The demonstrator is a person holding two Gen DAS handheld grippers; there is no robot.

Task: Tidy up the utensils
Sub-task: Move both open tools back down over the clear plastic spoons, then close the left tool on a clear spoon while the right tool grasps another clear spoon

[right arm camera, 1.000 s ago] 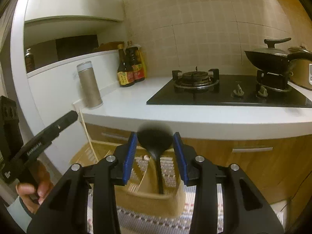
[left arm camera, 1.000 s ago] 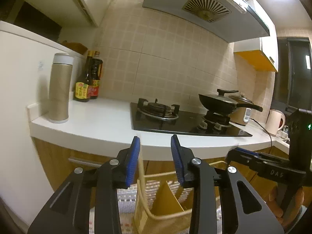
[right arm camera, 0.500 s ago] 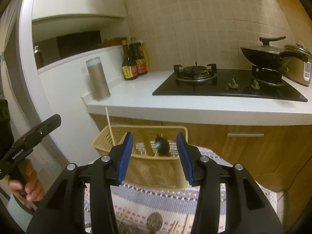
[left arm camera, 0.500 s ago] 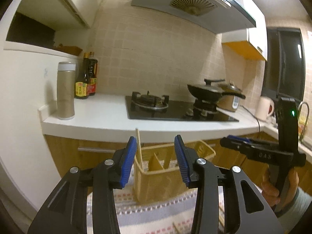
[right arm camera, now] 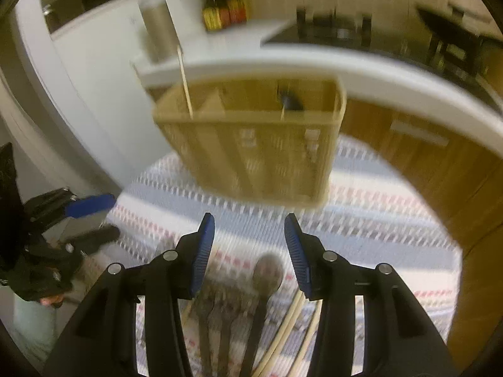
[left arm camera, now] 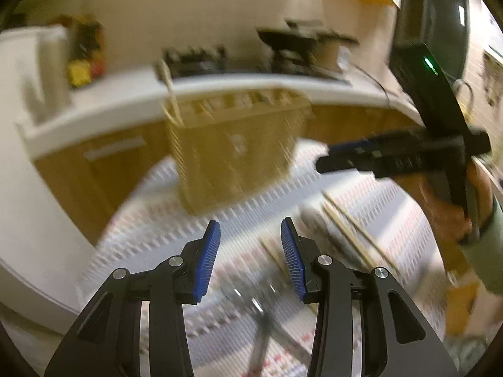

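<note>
A tan slatted utensil basket point(right arm camera: 251, 144) with dividers stands on a striped mat point(right arm camera: 377, 220); it also shows in the left wrist view point(left arm camera: 232, 150). A single chopstick point(right arm camera: 185, 84) leans in its left compartment and a black ladle point(right arm camera: 287, 100) stands in its right one. Metal spoons and forks point(right arm camera: 239, 298) and wooden chopsticks point(right arm camera: 289, 323) lie on the mat below my right gripper point(right arm camera: 250, 251), which is open and empty. My left gripper point(left arm camera: 250, 257) is open and empty above blurred cutlery point(left arm camera: 251, 304) and chopsticks point(left arm camera: 352, 232). Both views are motion-blurred.
A white counter edge point(right arm camera: 345, 66) with wooden cabinet fronts point(right arm camera: 440, 172) runs behind the basket. On it stand a steel flask point(right arm camera: 157, 28), sauce bottles point(right arm camera: 223, 12) and a gas hob with a pan point(left arm camera: 292, 40). A white wall panel point(left arm camera: 37, 220) is at the left.
Both grippers have pulled back from the basket and tilted down toward the mat. The ladle left the right gripper's jaws and stands in the basket. The loose utensils have come into view.
</note>
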